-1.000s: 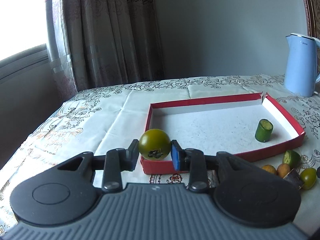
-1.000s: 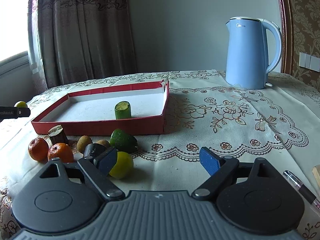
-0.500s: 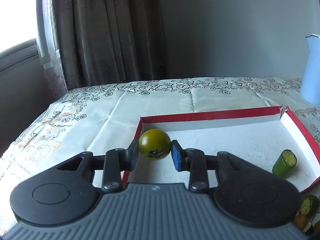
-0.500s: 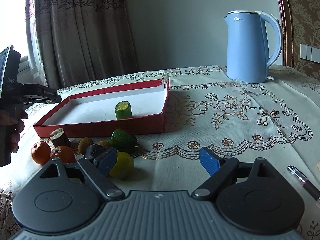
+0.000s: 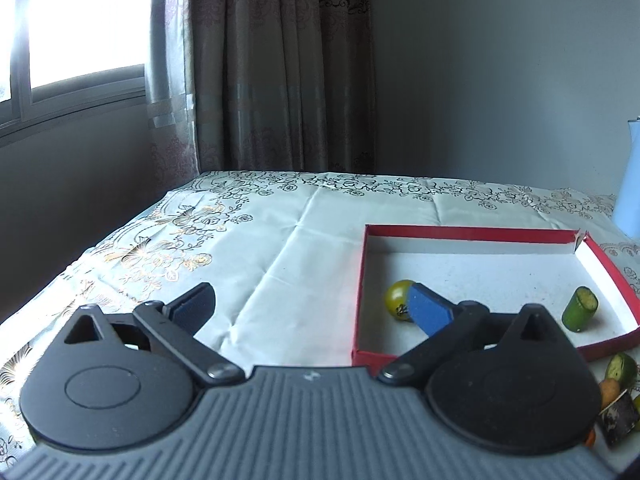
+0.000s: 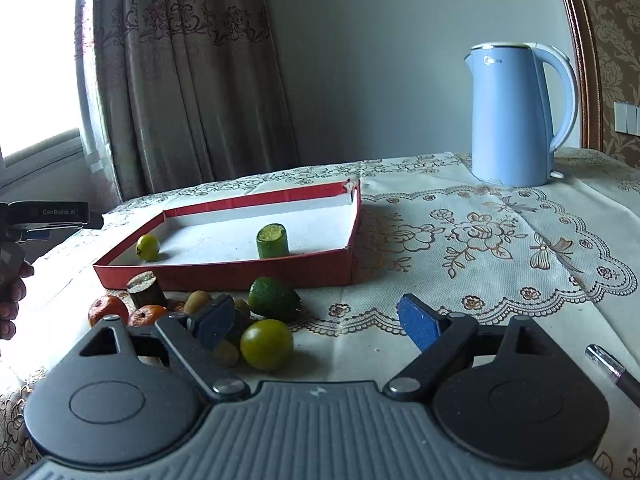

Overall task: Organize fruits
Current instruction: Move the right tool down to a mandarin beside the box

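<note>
A small yellow-green fruit (image 5: 396, 300) (image 6: 148, 247) lies in the near left corner of the red tray (image 5: 472, 234) (image 6: 224, 276), partly hidden behind my left gripper's right finger. My left gripper (image 5: 308, 300) hangs over the cloth just left of the tray, its jaws opening wide with nothing between them. A cut green cucumber piece (image 5: 580, 314) (image 6: 273, 241) stands in the tray. My right gripper (image 6: 316, 316) stays open near the loose fruit; a round yellow-green fruit (image 6: 267, 344) lies on the table by its left finger, untouched.
In front of the tray lie a green lime (image 6: 274, 298), two oranges (image 6: 108, 310), a brown cut stub (image 6: 146, 290) and some small brown fruits. A blue kettle (image 6: 516, 116) stands at the back right. A pen (image 6: 612, 372) lies at the right edge. A hand (image 6: 12, 300) shows far left.
My left gripper carried the yellow-green fruit over the tray, opened and let it go; the fruit now lies in the tray and the gripper has swung left. The right gripper barely moved.
</note>
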### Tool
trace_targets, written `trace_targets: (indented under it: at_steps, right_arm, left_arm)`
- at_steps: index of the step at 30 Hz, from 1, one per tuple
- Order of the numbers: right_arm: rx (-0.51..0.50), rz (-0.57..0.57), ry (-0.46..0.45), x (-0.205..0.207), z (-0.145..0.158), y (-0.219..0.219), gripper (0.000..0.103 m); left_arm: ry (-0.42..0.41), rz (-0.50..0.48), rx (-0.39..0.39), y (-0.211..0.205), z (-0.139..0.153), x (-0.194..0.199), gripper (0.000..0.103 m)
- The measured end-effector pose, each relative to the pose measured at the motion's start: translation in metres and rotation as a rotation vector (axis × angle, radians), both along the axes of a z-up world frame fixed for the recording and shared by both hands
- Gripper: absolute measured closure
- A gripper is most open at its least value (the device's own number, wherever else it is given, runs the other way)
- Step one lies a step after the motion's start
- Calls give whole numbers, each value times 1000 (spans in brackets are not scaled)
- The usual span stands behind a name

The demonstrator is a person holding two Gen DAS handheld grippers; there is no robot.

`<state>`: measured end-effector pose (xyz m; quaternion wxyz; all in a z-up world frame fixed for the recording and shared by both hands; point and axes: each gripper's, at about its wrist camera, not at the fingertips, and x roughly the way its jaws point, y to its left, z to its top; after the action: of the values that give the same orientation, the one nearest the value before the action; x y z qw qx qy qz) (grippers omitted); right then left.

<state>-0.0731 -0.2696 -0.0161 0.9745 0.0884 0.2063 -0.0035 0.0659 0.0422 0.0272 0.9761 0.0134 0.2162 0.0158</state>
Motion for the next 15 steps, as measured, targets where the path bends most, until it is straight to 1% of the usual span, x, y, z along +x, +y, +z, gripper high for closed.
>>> trace_targets:
  at_steps: [4,6,8,11,13,15]
  right_arm:
    - [-35,114,-83,-11,16,31,13]
    - [-75,187,-114,-14,23,51,13]
    - [-140,261,-127,-14,27,76,13]
    - [-261,336,-83,-4,23,111,13]
    - [-294,359,-41,6,16,125,14]
    - [-293,360,1,16,10,132,14]
  left_arm:
    - [-21,76,-30,33,-7,-25,0]
    - [-25,107,-24,42,-12,-34,0]
    - [-21,123,-19,48,-21,-37,0]
    - [8,132,-26,54,-32,-37,0]
    - [14,141,-26,56,-36,-36,0]
    - [16,138,-35,58,-39,-36,0]
